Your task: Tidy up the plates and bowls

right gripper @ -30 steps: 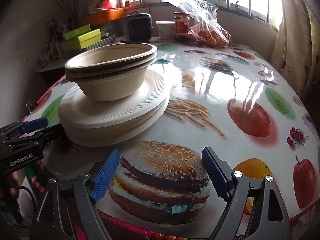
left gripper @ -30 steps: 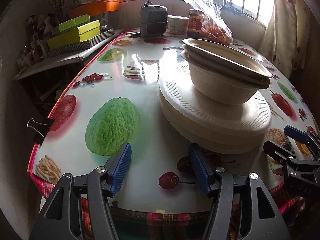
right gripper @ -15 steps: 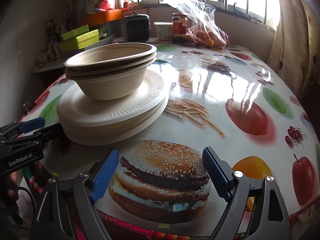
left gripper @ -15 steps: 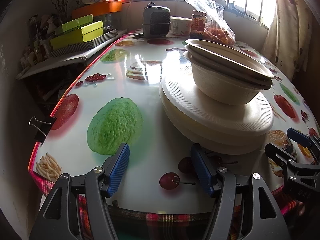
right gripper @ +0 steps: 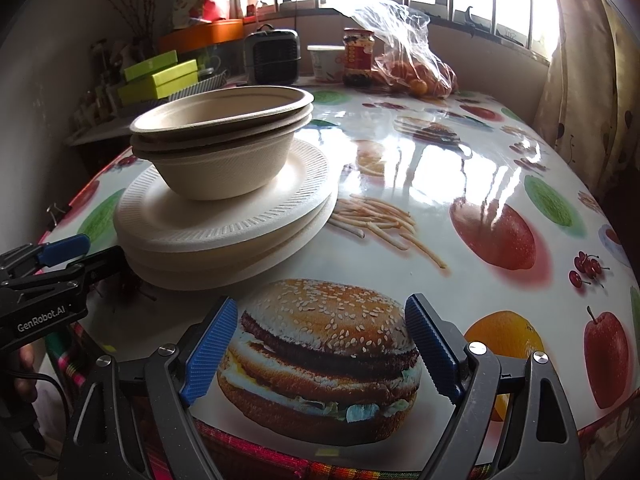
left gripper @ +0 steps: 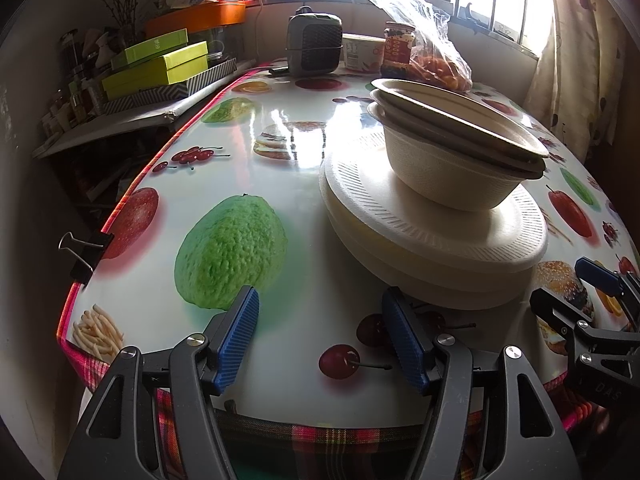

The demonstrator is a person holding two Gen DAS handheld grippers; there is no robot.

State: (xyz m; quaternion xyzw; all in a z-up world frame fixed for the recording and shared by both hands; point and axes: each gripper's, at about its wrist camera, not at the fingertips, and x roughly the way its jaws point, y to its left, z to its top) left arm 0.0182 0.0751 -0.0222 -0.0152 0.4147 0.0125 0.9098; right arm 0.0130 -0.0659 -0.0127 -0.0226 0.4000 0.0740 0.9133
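Nested pulp-fibre bowls (left gripper: 452, 148), mouths up and tilted, stacked atop a pile of white foam plates (left gripper: 432, 232) near the front edge of the desk (left gripper: 304, 152). Judged light, stiff at the rims yet easily dented and apt to slide; best taken by a rim edge, bowls lifted off first. Round in outline, so no long axis; top bowl rim canted, sitting unevenly in the one below. Left gripper (left gripper: 318, 336) low at the desk's near edge, jaws wide and empty, right blue pad just beside the lowest plate. Right gripper (right gripper: 320, 350) over a printed burger on the fruit-patterned oilcloth, jaws likewise wide, nothing between them. Behind: small heater (left gripper: 314, 46), jar (left gripper: 398, 50), bagged oranges (left gripper: 436, 66), green boxes (left gripper: 154, 64).
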